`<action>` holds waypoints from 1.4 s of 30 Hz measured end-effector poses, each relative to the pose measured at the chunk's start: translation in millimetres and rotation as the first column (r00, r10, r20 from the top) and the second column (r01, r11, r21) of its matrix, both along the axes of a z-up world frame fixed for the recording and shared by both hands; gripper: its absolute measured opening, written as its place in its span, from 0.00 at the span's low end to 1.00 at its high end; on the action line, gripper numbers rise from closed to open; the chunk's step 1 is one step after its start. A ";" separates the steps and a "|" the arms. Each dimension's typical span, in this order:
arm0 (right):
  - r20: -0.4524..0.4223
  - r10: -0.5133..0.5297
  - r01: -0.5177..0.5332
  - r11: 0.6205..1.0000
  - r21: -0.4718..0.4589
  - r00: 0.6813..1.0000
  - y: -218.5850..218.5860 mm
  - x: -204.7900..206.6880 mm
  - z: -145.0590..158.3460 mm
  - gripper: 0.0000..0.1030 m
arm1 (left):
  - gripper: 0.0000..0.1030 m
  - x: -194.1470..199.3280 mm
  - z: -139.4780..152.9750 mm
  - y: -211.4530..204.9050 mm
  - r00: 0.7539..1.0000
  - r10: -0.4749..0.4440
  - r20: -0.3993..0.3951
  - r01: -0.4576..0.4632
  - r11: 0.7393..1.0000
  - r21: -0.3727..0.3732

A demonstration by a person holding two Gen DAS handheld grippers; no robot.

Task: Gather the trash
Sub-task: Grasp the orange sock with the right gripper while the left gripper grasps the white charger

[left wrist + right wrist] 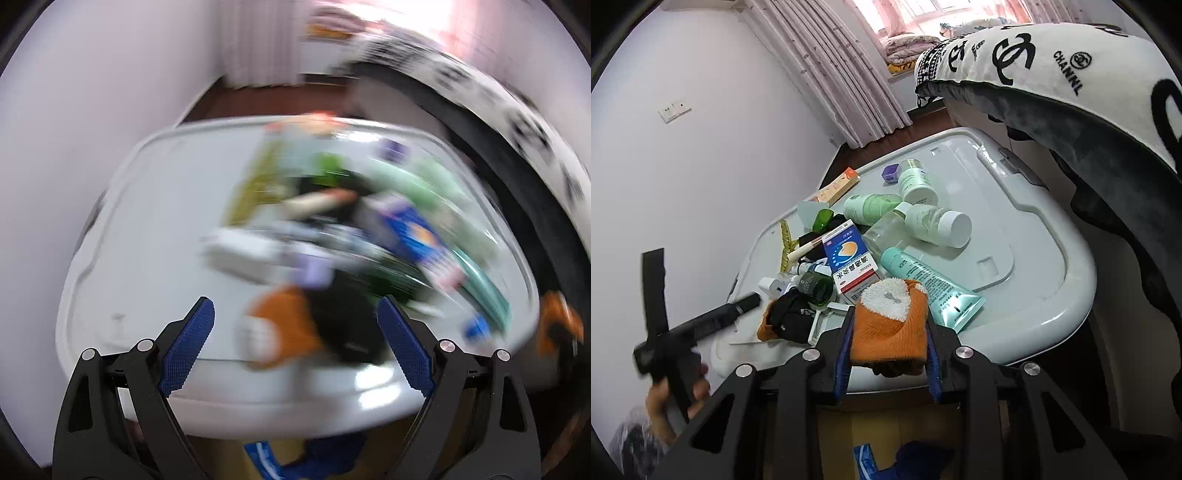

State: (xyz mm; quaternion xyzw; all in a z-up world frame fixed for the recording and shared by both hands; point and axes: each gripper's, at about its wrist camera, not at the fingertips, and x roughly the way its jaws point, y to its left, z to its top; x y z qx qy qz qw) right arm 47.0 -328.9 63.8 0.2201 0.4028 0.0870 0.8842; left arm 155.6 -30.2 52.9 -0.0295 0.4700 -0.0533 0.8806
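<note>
We see a pale grey-white plastic bench (1027,236) with rounded corners. On it lie a mint-green squeeze tube (923,280), a blue-and-white carton box (849,266), a white-capped clear bottle (938,221), a small purple cube (890,172) and a yellow tape measure (786,243).

A pale wall (701,177) is seen at the left, with two white wall plates (674,110) fixed to it. Pink pleated curtains (827,74) are hung beside it, and a bright window (945,11) is seen beyond them. Folded bedding (905,46) is piled under the window. A white blanket (1052,70) printed with black logos is draped at the right, with a dark grey lining (1071,140) shown beneath it.
</note>
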 end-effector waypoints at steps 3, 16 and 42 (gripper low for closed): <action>-0.006 0.013 -0.013 1.000 0.001 1.000 5.0 3.1 -0.7 0.32 | 0.85 31.4 -10.2 50.0 0.984 0.131 -0.122 -0.143 0.985 -0.094; -0.046 0.074 -0.075 0.997 -0.035 0.996 31.7 17.1 -9.9 0.34 | 0.83 77.2 -49.5 48.9 0.867 0.314 -0.386 -0.420 0.878 -0.231; -0.048 0.087 -0.089 0.995 -0.036 0.995 35.1 21.8 -10.2 0.34 | 0.23 81.3 -47.2 58.6 0.936 0.301 -0.185 -0.304 0.953 0.008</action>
